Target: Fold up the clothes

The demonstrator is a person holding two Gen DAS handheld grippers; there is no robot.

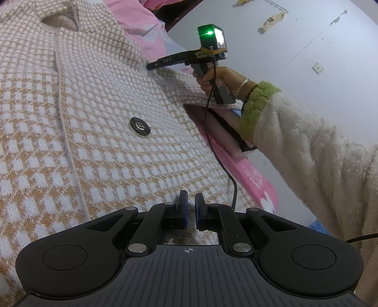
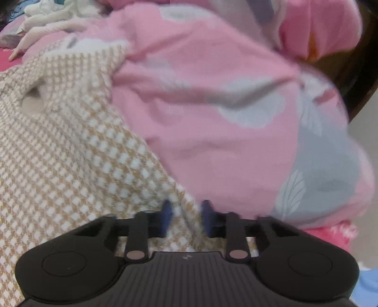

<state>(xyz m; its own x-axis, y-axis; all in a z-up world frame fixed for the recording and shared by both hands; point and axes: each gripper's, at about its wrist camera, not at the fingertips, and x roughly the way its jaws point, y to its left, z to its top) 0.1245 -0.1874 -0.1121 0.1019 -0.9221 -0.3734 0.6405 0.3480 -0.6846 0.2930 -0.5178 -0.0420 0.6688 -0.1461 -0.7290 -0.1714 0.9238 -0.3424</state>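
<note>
We are only starting the fold, by the look of it. The checked jacket (image 1: 89, 122) is lying spread on the bed, front up, with its collar (image 1: 54, 21) toward the far end and its dark button (image 1: 139, 127) showing in the middle; its right side is running along the bed's right edge, where the pink bedding (image 1: 255, 179) is peeking out beneath it. No panel is yet lying doubled over another that we can make out, so we are judging nearly all the folding as still ahead: both sides or sleeves inward, then the length in half.

Our left gripper (image 1: 191, 207) is sitting at the near hem with its fingers (image 1: 183, 205) drawn close together, and a ridge of the checked cloth seems to be rising into the narrow gap, so we are reading it as pinching the hem there, though the pad contact itself is hard to see.

Our right gripper (image 1: 151, 65), seen from the left wrist view, is reaching in at the shoulder on the bed's right edge, tips touching the fabric. In its own blurred view the right gripper (image 2: 186, 215) is showing blue fingers (image 2: 168, 212) apart with the jacket's edge between them; whether the pads are biting yet we cannot tell.

A pink quilt (image 2: 212, 106) is heaped just beyond that shoulder.
</note>
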